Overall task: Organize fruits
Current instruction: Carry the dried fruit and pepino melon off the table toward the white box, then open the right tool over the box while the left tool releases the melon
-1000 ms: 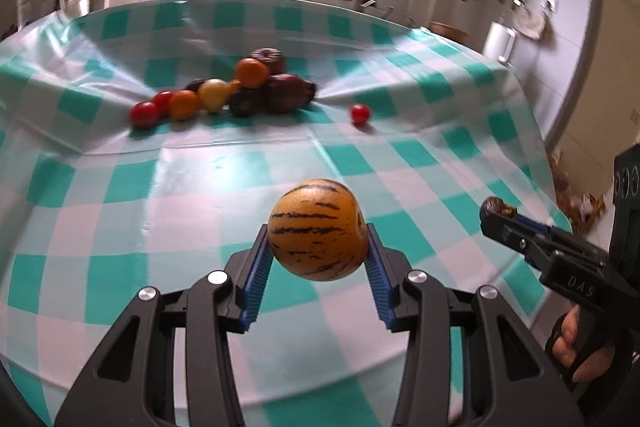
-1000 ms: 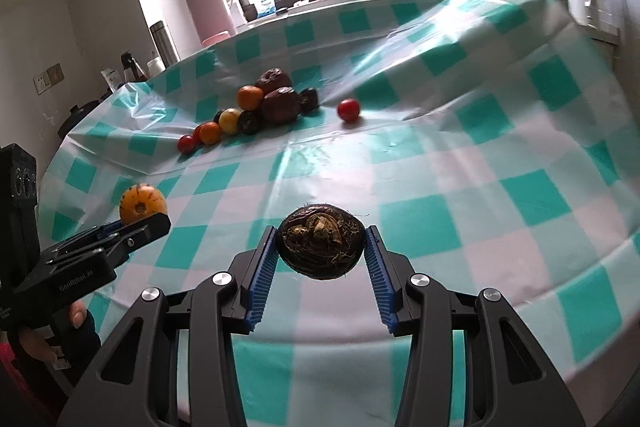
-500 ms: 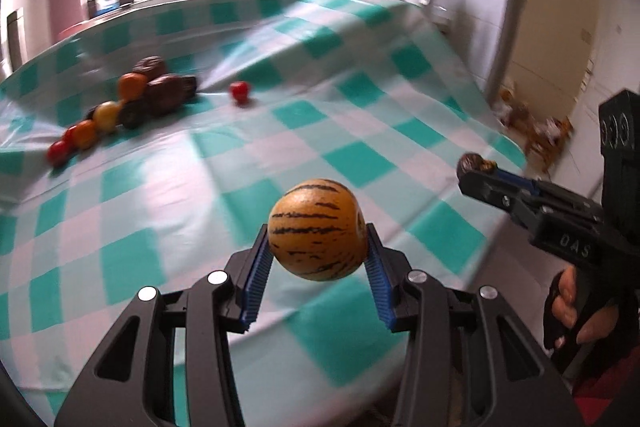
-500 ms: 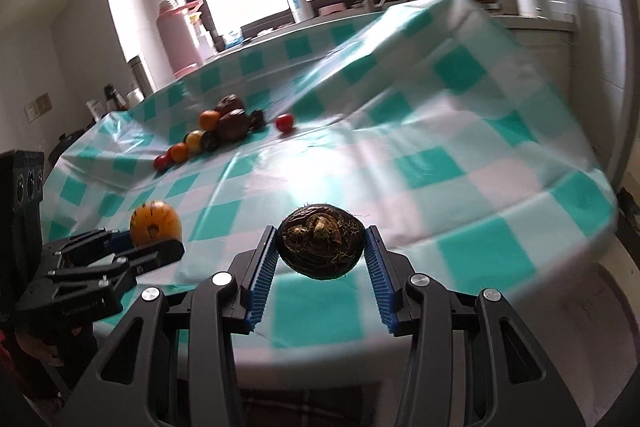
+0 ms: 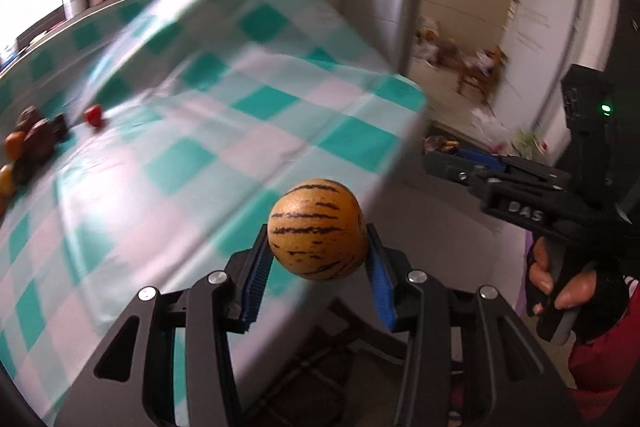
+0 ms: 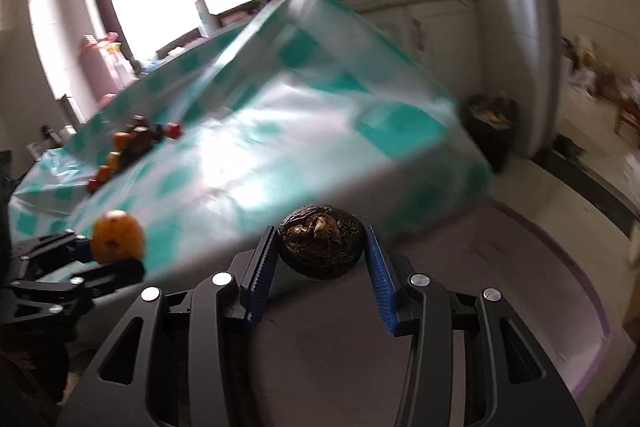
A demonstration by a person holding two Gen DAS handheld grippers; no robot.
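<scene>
**Two fruits carried off the worktop edge**

The left gripper [image 5: 318, 259] jaws clamp a striped orange fruit [image 5: 316, 229]; the right gripper [image 6: 320, 259] jaws clamp a dark fibrous fruit [image 6: 322, 243]. Both hang past the worktop [image 5: 224, 131], over floor. Round skins could slip and drop.

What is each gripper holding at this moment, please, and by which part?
Left gripper clamps the striped orange fruit by its sides. Right gripper clamps the dark, rooty bulb by its sides.
</scene>
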